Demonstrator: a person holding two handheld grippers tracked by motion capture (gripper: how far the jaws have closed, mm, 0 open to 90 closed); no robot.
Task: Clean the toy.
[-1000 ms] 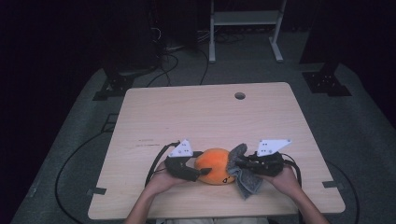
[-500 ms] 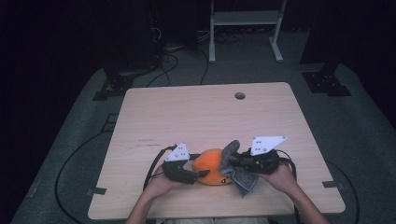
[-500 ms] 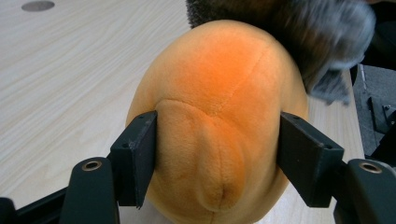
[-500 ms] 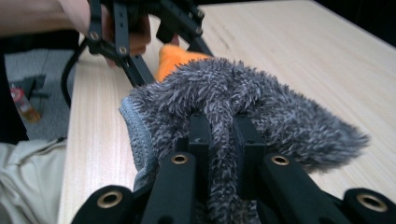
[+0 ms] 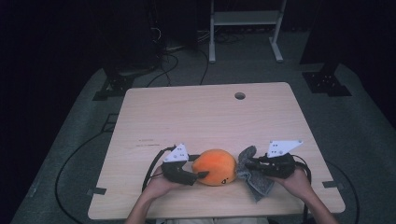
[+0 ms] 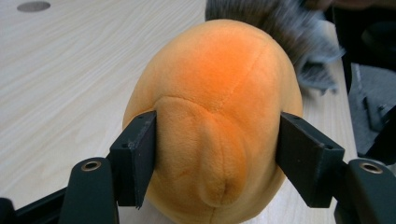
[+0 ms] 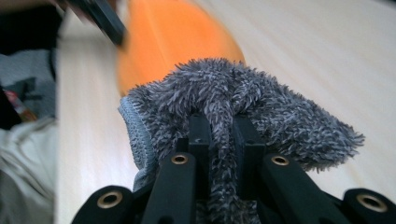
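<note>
An orange plush toy (image 5: 215,166) lies near the front edge of the wooden table (image 5: 201,116). My left gripper (image 5: 201,175) comes at it from the left. In the left gripper view both black jaws press into the sides of the plush toy (image 6: 219,93), so this gripper (image 6: 219,158) is shut on it. My right gripper (image 5: 247,164) sits just right of the toy, shut on a fuzzy grey cloth (image 5: 256,181) that hangs down to the table. In the right gripper view the cloth (image 7: 280,107) bunches over the gripper (image 7: 223,140), with the blurred plush toy (image 7: 173,37) behind it.
A round cable hole (image 5: 240,95) sits at the table's far side. Bare wood stretches beyond the toy. Tape marks (image 5: 95,191) lie near the front corners. Past the table stand a white metal frame (image 5: 245,18) and dark stands with cables on the grey floor.
The right gripper brought the cloth in against the plush toy half a second ago, then drew back a little to the right and up. The left gripper has kept still on the toy.
</note>
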